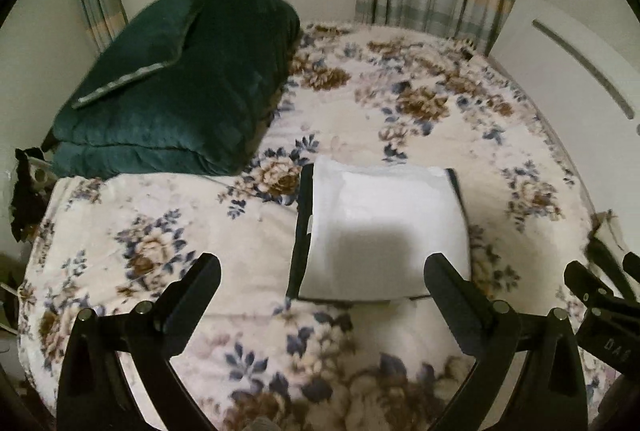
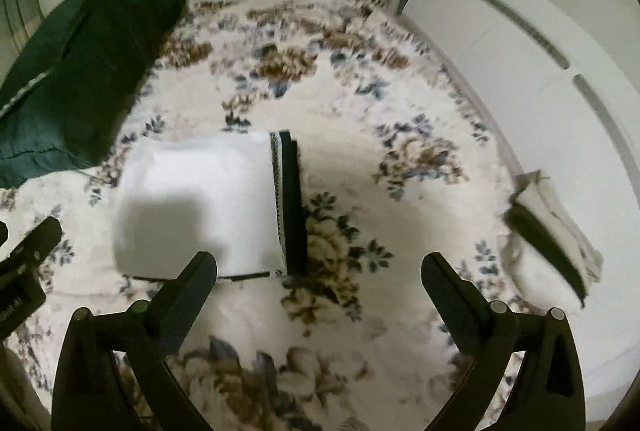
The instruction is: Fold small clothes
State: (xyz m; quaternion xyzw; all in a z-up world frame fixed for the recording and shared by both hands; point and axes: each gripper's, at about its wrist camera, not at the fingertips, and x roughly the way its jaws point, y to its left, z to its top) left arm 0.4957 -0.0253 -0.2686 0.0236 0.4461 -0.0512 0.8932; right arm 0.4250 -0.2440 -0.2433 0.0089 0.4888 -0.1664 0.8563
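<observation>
Left wrist view: left tool (image 1: 322,265) is held spread wide, empty, above the bed (image 1: 400,111); a folded white garment (image 1: 380,223) lies ahead, long axis running away, dark band along its left.

Right wrist view: right tool (image 2: 320,265) is likewise released; the garment (image 2: 192,199) lies front-left, band at its right.

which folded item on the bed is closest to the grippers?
The white folded garment with dark trim, just ahead of both open grippers. The green comforter lies far left; the beige folded piece lies at the right.

Matte black left gripper (image 1: 320,267) and right gripper (image 2: 318,265) — silver pivot pins
</observation>
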